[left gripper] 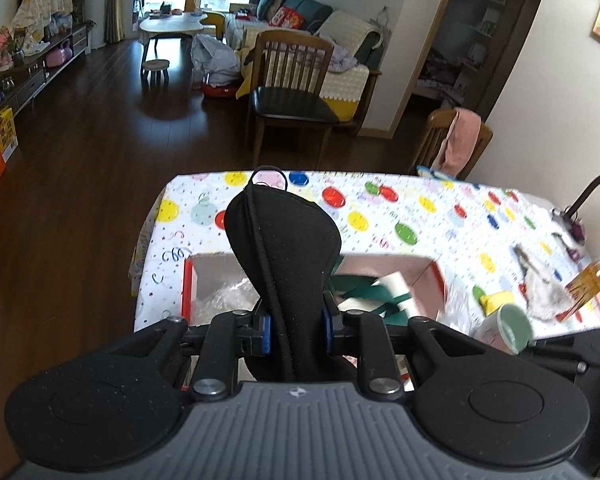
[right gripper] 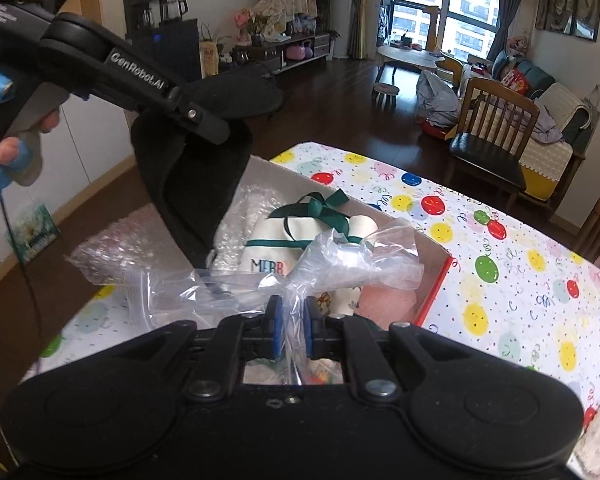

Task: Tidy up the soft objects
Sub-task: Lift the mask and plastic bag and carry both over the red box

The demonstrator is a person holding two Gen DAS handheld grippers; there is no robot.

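Observation:
My left gripper (left gripper: 296, 328) is shut on a black soft pouch with a cord (left gripper: 284, 252) and holds it above an open red-edged cardboard box (left gripper: 188, 280). In the right wrist view the left gripper (right gripper: 204, 120) and the black pouch (right gripper: 196, 176) hang over the box's left side. My right gripper (right gripper: 291, 330) is shut on a clear plastic bag (right gripper: 340, 260) at the box's near edge. The box (right gripper: 436, 280) holds a white cloth bag with green ribbon (right gripper: 300, 232), bubble wrap (right gripper: 248, 208) and something pink (right gripper: 388, 300).
The table wears a polka-dot cloth (left gripper: 400, 216). At its right stand a green-lined cup (left gripper: 512, 328), a yellow item (left gripper: 496, 300), a grey fluffy thing (left gripper: 540, 284) and a lamp arm (left gripper: 592, 188). Wooden chairs (left gripper: 292, 80) stand beyond the far edge. More bubble wrap (right gripper: 112, 248) lies left of the box.

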